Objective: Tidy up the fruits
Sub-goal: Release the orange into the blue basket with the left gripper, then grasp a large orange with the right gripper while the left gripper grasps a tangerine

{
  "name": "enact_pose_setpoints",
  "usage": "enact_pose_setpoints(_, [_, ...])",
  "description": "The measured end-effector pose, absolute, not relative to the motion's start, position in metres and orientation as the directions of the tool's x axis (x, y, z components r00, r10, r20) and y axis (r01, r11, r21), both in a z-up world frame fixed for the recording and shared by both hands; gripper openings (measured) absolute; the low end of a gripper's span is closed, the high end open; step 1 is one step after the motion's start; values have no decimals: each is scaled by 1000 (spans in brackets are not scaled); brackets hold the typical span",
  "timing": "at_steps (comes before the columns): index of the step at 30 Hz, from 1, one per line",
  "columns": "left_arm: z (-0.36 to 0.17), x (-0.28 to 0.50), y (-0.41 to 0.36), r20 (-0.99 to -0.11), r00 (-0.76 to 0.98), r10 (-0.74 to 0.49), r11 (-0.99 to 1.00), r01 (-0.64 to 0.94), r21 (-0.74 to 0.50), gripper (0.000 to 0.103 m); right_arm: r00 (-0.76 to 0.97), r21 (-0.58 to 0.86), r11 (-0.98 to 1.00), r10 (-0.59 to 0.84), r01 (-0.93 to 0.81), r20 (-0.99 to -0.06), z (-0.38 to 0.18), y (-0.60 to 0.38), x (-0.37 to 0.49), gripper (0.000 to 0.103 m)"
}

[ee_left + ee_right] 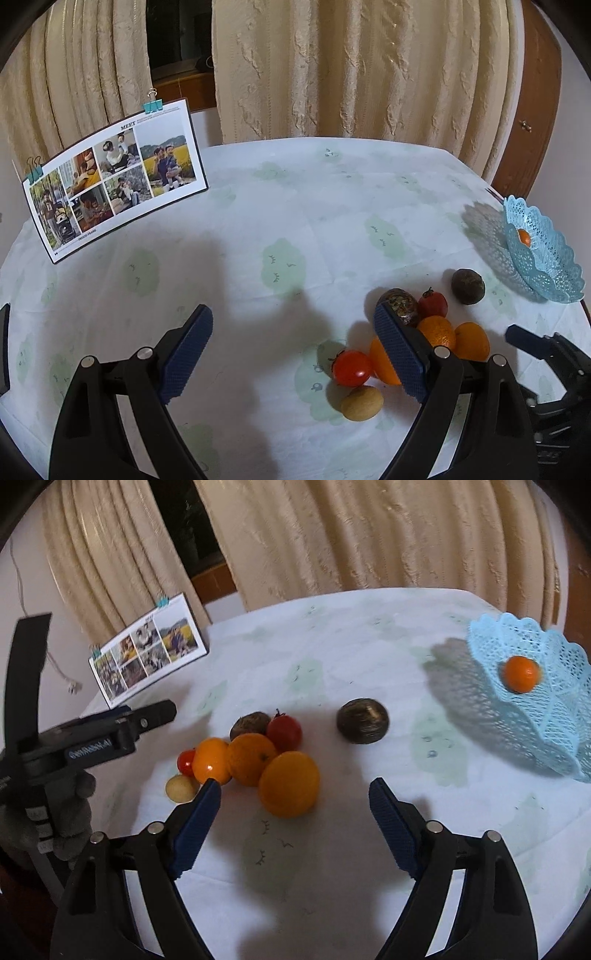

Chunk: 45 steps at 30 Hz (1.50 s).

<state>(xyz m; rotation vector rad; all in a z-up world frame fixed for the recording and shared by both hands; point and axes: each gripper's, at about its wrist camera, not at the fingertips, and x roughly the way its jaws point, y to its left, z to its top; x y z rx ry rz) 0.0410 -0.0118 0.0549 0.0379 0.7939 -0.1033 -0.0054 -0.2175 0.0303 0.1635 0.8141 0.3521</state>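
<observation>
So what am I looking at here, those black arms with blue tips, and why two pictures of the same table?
Those are no robot arms: a person holds a two-finger tool in each hand, and a camera on each tool looks out along its fingers. One picture is from the left gripper, the other from the right gripper. Both are open and hold nothing. In the right one you can see the left tool in a gloved hand. On the tablecloth lies a pile of fruit: oranges, tomatoes, a small yellow fruit, and a dark fruit apart. A blue basket already holds one small orange. A photo card stands behind.
</observation>
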Motion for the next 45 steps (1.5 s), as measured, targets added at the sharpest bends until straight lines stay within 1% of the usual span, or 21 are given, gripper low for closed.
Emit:
enact_pose_setpoints(2, [55,41,-11,-713,697,-81,994,106,-9,88,616,277,926,377,-255,-692,27,-215,-2,70])
enact_pose_setpoints(3, [55,41,-10,-713,696,-82,994,106,-11,88,607,279,924,382,-262,-697,25,-214,0,66])
enact_pose_setpoints(4, [55,41,-10,-714,695,-83,994,106,-12,88,598,278,923,385,-268,-703,24,-212,2,60])
enact_pose_setpoints(6, [54,41,-10,-716,693,-85,994,107,-15,88,584,280,920,392,-276,-711,21,-210,6,54])
enact_pose_setpoints(7, [53,41,-10,-718,691,-85,994,106,-15,88,577,282,918,395,-278,-715,19,-210,7,49])
enact_pose_setpoints(9, [53,41,-10,-719,690,-87,994,110,-15,88,576,279,921,388,-272,-720,18,-210,8,44])
enact_pose_setpoints(10, [52,40,-11,-718,690,-88,994,112,-15,88,579,276,923,383,-269,-720,19,-211,7,40])
enact_pose_setpoints(17, [48,35,-22,-716,687,-124,986,165,-12,88,625,276,934,358,-229,-694,28,-225,-4,40])
enact_pose_setpoints(21, [40,30,-37,-725,665,-178,971,237,-21,88,647,285,937,345,-201,-680,31,-237,-11,40])
enact_pose_setpoints(26, [29,26,-55,-727,655,-207,950,311,9,88,658,307,936,342,-173,-671,31,-249,-16,40])
enact_pose_setpoints(28, [23,27,-61,-730,651,-208,944,328,24,86,662,311,935,342,-170,-667,32,-252,-19,40])
enact_pose_setpoints(30, [22,27,-62,-718,659,-223,938,345,26,84,665,315,934,343,-168,-663,32,-254,-21,40])
enact_pose_setpoints(32, [23,26,-64,-711,661,-240,931,363,23,78,668,317,933,344,-168,-659,34,-256,-22,40])
enact_pose_setpoints(34, [24,26,-64,-711,650,-269,922,388,6,68,672,321,932,346,-167,-655,35,-257,-23,40])
enact_pose_setpoints(36, [25,24,-64,-713,638,-290,913,407,-7,62,676,323,932,347,-167,-651,36,-258,-25,40])
enact_pose_setpoints(39, [23,23,-62,-726,613,-312,896,444,-11,61,679,323,932,345,-165,-648,37,-260,-27,40])
enact_pose_setpoints(41, [22,22,-61,-727,615,-305,892,452,9,61,682,325,932,344,-163,-646,38,-261,-28,40])
enact_pose_setpoints(43, [21,23,-62,-731,615,-297,890,456,23,57,683,328,931,345,-161,-643,38,-261,-28,40])
enact_pose_setpoints(45, [20,26,-64,-733,615,-292,886,462,35,56,685,330,930,346,-161,-641,38,-261,-28,40])
